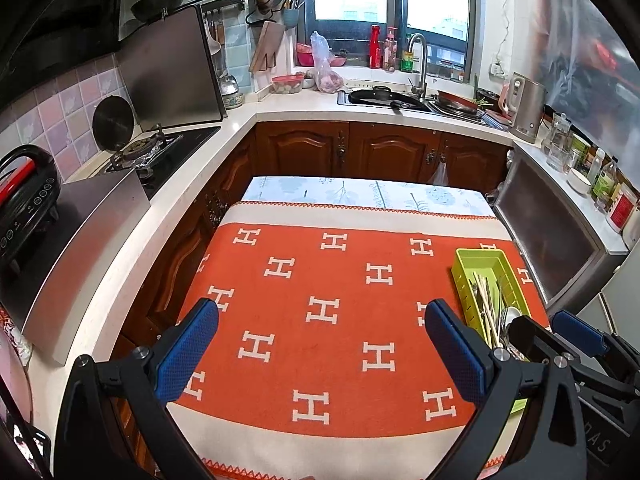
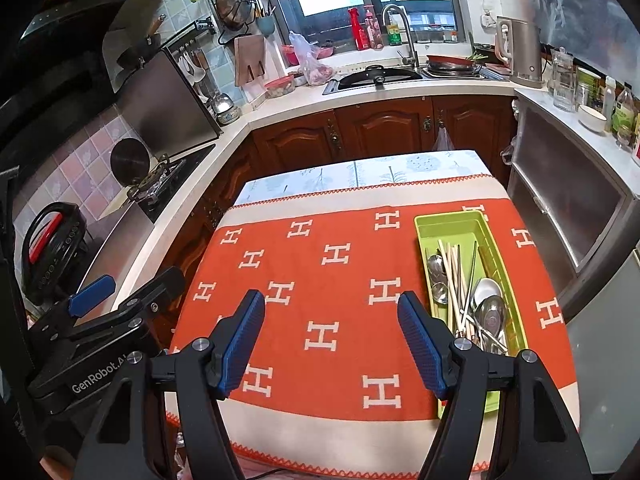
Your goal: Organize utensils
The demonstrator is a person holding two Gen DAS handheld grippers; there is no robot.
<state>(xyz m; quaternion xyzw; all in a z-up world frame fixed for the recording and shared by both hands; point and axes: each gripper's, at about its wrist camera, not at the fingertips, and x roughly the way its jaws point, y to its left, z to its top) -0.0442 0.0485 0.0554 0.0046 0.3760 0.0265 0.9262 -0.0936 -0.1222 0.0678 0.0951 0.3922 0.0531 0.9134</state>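
Item: green tray (image 2: 448, 224) of mixed spoons (image 2: 490, 312) and chopsticks (image 2: 454, 280). Left hand-held gripper (image 1: 320, 354) and right hand-held gripper (image 2: 332, 340) gaped wide, empty. Risk: tangled utensils snagging, spilling onto tabletop (image 2: 320, 280).

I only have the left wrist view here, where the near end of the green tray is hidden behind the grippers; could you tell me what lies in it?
Observer: In the right wrist view the green tray holds chopsticks in the middle and spoons at the near end.
Operator: Thank you. Are there spoons anywhere else in it?
Observer: Yes, two smaller spoons lie along its left side.
Operator: And is the right gripper holding anything?
Observer: No, the right gripper is open over the orange cloth, with nothing between its fingers.
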